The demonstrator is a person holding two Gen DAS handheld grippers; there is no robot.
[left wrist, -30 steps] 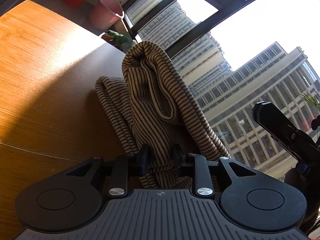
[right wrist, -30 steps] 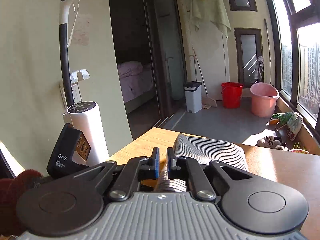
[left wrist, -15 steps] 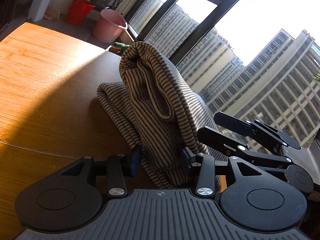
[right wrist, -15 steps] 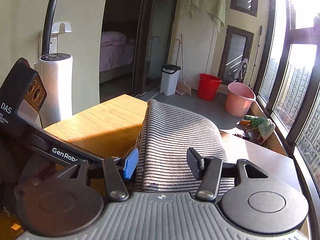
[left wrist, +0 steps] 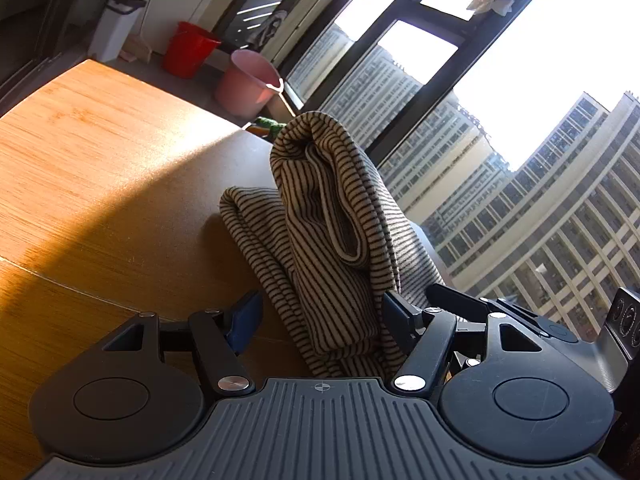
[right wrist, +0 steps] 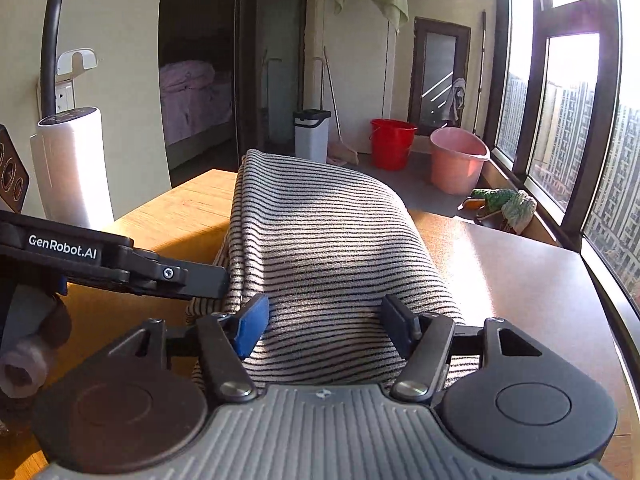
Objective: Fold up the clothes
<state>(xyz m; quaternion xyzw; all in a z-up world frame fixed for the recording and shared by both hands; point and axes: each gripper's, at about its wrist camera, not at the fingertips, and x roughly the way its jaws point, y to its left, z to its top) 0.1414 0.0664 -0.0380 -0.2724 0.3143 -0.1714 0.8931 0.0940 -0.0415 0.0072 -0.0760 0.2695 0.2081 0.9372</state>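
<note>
A beige garment with thin dark stripes (left wrist: 320, 208) lies folded in a thick bundle on the wooden table (left wrist: 100, 184). Its top fold stands humped up. My left gripper (left wrist: 320, 316) straddles the near end; its jaws are opening and the left pad is clear of the cloth. In the right wrist view the same garment (right wrist: 320, 240) spreads out flat. My right gripper (right wrist: 324, 326) stands over its near edge, jaws opening, pads not pressing on the cloth. The two grippers sit close together: one of the left's fingers (right wrist: 192, 276) reaches in from the left.
Past the table's far edge stand a red bucket (right wrist: 390, 144), a pink bucket (right wrist: 456, 160) and a white bin (right wrist: 312, 134). A white tower appliance (right wrist: 76, 168) stands at the left wall. Tall windows (right wrist: 560, 120) run along the right.
Both grippers went from shut on the striped cloth to jaws spread apart. The right one came down, and the cloth now lies on the table.
</note>
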